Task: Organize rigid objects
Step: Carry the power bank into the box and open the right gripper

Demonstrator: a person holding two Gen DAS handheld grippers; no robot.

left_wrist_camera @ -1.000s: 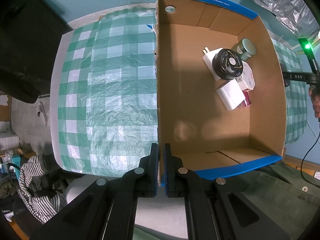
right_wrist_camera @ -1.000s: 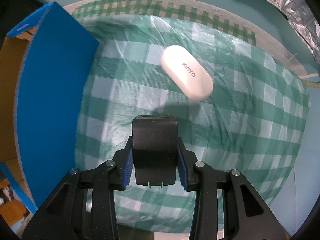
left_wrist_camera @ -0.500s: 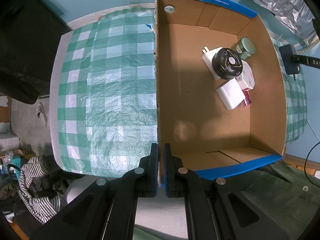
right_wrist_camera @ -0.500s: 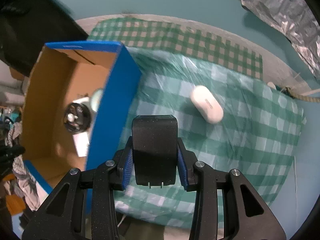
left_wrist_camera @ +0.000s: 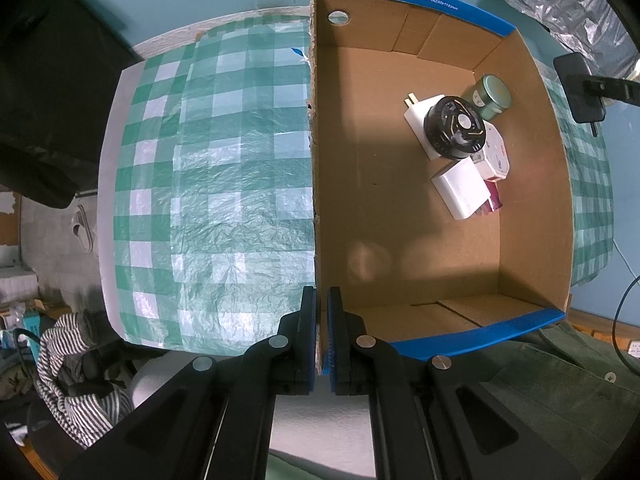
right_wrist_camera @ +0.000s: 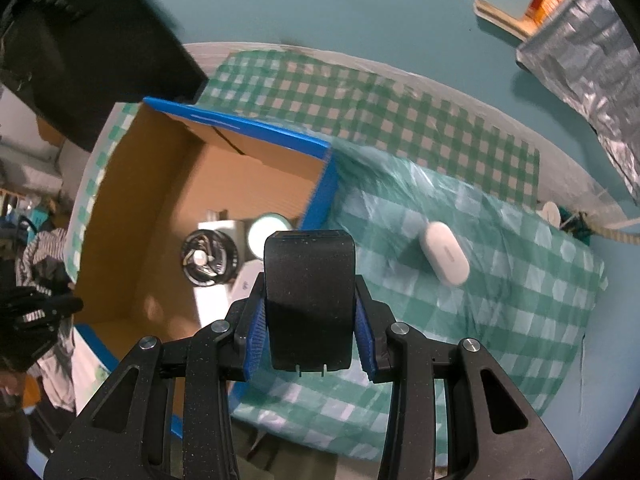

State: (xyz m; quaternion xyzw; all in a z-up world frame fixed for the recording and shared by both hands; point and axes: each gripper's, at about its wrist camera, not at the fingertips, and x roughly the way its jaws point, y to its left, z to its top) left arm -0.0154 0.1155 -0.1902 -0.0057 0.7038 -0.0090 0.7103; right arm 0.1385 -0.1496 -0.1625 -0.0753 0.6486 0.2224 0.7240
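My right gripper [right_wrist_camera: 310, 354] is shut on a black charger plug [right_wrist_camera: 310, 300] and holds it in the air above the right wall of the blue-edged cardboard box [right_wrist_camera: 320, 196]. In the left wrist view the plug [left_wrist_camera: 580, 84] hangs beyond the box's right wall. My left gripper [left_wrist_camera: 321, 344] is shut on the near corner of the box's left wall [left_wrist_camera: 314, 200]. Inside the box lie a black round fan [left_wrist_camera: 454, 128], a white adapter [left_wrist_camera: 460, 188], a green tin [left_wrist_camera: 492, 96] and a small pink-and-white box [left_wrist_camera: 496, 156]. A white oval case [right_wrist_camera: 444, 254] lies on the checked cloth.
The green-and-white checked cloth [left_wrist_camera: 212, 184] covers the table, with its left and near edges close. A silver foil bag [right_wrist_camera: 588, 60] lies on the far right. Striped clothing [left_wrist_camera: 76, 364] sits below the table's near left corner.
My right gripper has risen and moved left with the plug, from low over the cloth by the white case to above the box's right wall. The left gripper has not moved.
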